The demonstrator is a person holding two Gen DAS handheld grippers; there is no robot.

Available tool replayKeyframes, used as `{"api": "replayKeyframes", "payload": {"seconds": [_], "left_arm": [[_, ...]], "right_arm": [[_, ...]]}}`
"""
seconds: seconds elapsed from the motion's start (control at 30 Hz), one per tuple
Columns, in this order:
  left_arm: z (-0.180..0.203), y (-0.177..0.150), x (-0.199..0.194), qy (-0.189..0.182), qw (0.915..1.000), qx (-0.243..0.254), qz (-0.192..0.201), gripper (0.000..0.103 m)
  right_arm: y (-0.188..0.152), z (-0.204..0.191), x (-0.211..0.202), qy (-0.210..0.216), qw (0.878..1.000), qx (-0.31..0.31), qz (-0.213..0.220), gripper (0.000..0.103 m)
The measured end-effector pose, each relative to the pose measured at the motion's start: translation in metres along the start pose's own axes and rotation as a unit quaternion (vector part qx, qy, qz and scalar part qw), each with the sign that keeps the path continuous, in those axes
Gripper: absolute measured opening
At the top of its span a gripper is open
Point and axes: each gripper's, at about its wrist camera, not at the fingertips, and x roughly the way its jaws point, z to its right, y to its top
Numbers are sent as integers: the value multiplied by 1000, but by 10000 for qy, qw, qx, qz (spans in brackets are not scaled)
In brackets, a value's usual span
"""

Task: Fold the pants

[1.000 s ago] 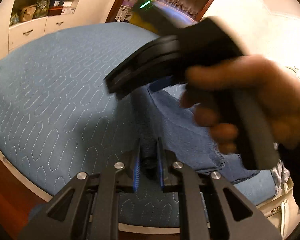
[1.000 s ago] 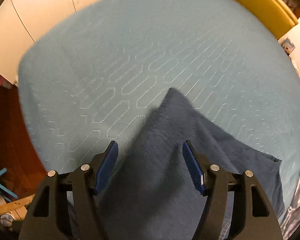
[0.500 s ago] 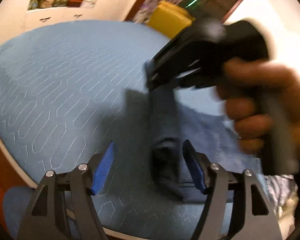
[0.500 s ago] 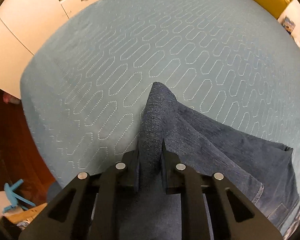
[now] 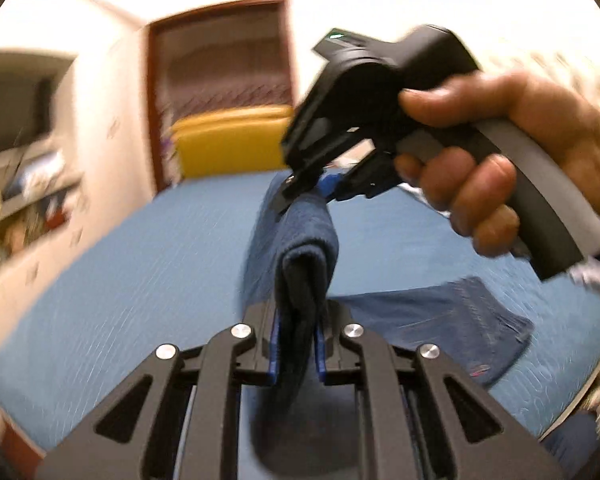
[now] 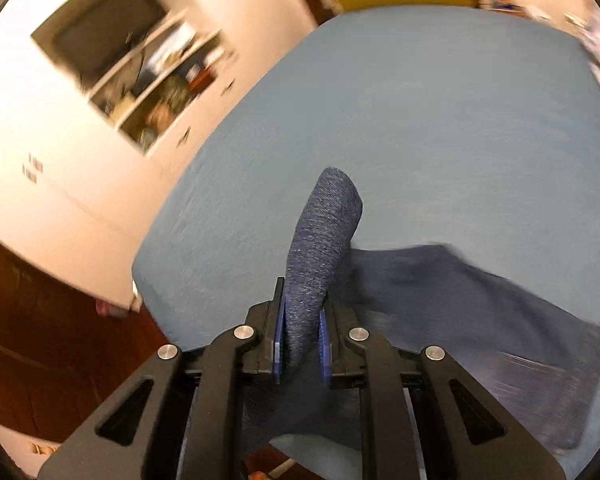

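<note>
The dark blue denim pants (image 5: 440, 320) lie partly on the blue quilted bed (image 5: 120, 280). My left gripper (image 5: 298, 350) is shut on a folded edge of the pants and holds it lifted off the bed. The right gripper (image 5: 312, 190), held by a hand, also shows in the left wrist view, clamped on the same raised edge farther along. In the right wrist view my right gripper (image 6: 302, 340) is shut on a fold of the pants (image 6: 324, 232) that sticks up between the pads; the rest of the cloth trails right over the bed (image 6: 420, 120).
A yellow headboard (image 5: 228, 140) and a dark-framed doorway (image 5: 220, 60) stand beyond the bed. White cabinets with open shelves (image 6: 148, 80) line the left wall. Brown wooden floor (image 6: 40, 320) lies beside the bed's edge.
My left gripper closed on the pants edge. Both grippers rose and tilted up, lifting the pants edge off the bed. The views are blurred by motion.
</note>
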Motion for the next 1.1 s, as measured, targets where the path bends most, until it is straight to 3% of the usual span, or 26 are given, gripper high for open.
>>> {"api": "replayKeyframes", "payload": {"seconds": [0.1, 0.2, 0.27, 0.33, 0.37, 0.4, 0.57, 0.6, 0.67, 0.7, 0.83, 1.0, 1.1], "left_arm": [[94, -4, 23, -232, 9975, 669, -71, 13], [184, -33, 57, -156, 9894, 1421, -264, 12], [227, -66, 92, -86, 9777, 2016, -581, 13], [252, -98, 115, 7, 9636, 2540, -834, 26], [263, -112, 121, 145, 9544, 2864, -825, 35], [267, -118, 122, 264, 9498, 3031, -737, 51], [270, -131, 116, 565, 9384, 3395, -312, 53], [271, -132, 116, 595, 9358, 3466, -254, 50], [280, -137, 116, 530, 9292, 3647, -292, 24], [285, -140, 121, 523, 9269, 3701, -346, 15], [295, -125, 113, 586, 9265, 3708, -257, 12], [305, -108, 114, 591, 9226, 3811, 35, 11], [320, -107, 113, 490, 9142, 4020, 165, 11]], "right_arm": [[-20, 97, -29, 51, 9983, 555, 172, 13], [-55, 189, -23, 186, 9946, 1000, 188, 13], [-77, 235, -1, 60, 9926, 1214, 11, 13], [-98, 277, 26, -166, 9903, 1345, -299, 14], [-106, 285, 35, -148, 9900, 1356, -361, 25], [-112, 290, 39, 7, 9903, 1353, -305, 26], [-124, 308, 21, 228, 9931, 1132, -195, 27], [-123, 309, 21, 246, 9934, 1105, -205, 27], [-116, 299, 34, 266, 9934, 1088, -230, 27], [-114, 299, 35, 249, 9939, 1050, -228, 26], [-100, 284, 38, 146, 9960, 856, -220, 10], [-95, 284, -1, -15, 9964, 831, 150, 8], [-102, 298, -18, -142, 9951, 931, 290, 8]]}}
